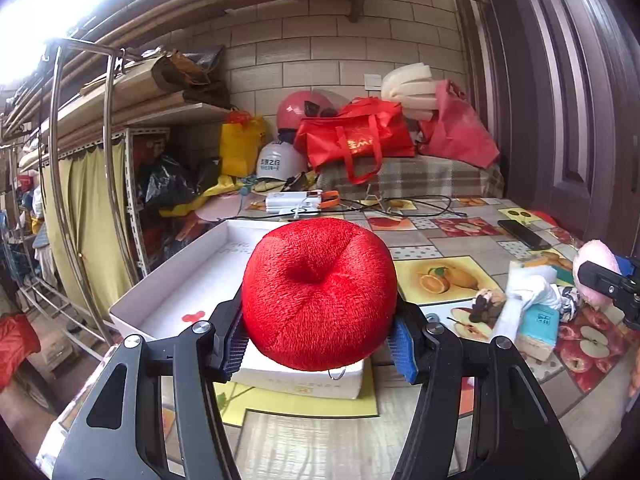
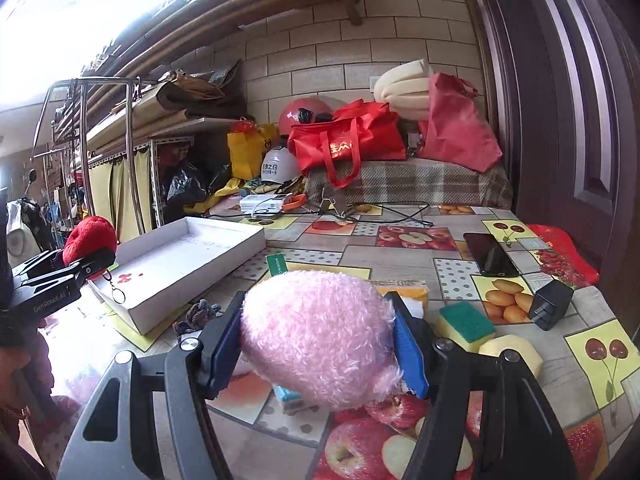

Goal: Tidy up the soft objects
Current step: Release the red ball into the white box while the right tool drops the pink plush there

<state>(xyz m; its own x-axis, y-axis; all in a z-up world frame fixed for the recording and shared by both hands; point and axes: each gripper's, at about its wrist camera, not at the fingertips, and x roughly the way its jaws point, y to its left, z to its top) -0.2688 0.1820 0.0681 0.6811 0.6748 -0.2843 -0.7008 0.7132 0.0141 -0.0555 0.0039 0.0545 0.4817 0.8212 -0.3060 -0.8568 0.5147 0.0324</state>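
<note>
My left gripper [image 1: 320,344] is shut on a red plush apple [image 1: 318,292] and holds it above the near corner of a shallow white box [image 1: 180,276]. It also shows in the right wrist view [image 2: 89,240], over the box's left corner [image 2: 240,248], with a key ring hanging from it. My right gripper [image 2: 318,344] is shut on a fluffy pink plush [image 2: 316,336] above the fruit-print tablecloth [image 2: 400,256]. The pink plush also shows at the right edge of the left wrist view [image 1: 594,272].
On the cloth lie a green-and-yellow sponge [image 2: 464,324], a pale foam piece [image 2: 508,350], a black phone [image 2: 490,254], a black block [image 2: 550,304], a small dark knitted item [image 2: 200,312] and tissue packs [image 1: 536,320]. Cables, helmets and red bags stand at the back.
</note>
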